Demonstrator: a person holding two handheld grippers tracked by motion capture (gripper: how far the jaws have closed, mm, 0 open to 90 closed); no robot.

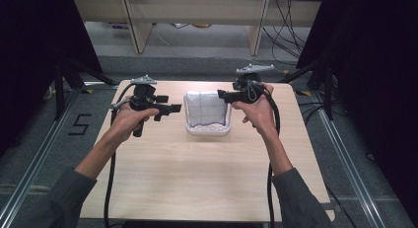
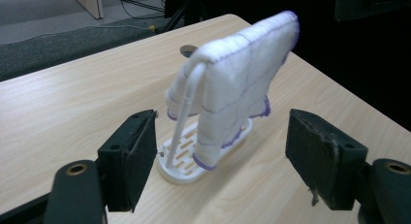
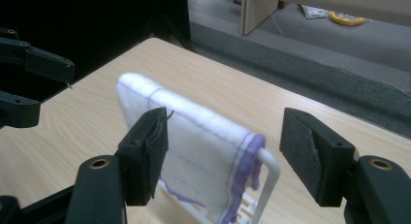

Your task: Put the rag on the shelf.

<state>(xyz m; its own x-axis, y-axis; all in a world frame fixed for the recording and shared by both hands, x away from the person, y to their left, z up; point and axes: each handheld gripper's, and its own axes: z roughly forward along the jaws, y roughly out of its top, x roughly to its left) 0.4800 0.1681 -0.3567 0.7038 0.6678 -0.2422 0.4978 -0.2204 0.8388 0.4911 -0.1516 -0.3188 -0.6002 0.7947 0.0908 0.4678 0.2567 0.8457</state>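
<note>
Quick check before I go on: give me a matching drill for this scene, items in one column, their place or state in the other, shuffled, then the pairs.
Column one:
1. cloth
2. rack
3. left gripper
4. right gripper

Column two:
A. open, held to the left of the rack
B. white plastic, slotted base standing on the table
C. open, held at the rack's right end
D. white with purple lines, draped over the rack's bar

Pairs: 1-D, 2-B, 3-A, 4-C

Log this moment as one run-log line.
left claw: open, empty | right claw: open, empty | cloth: draped over white rack | table: centre
</note>
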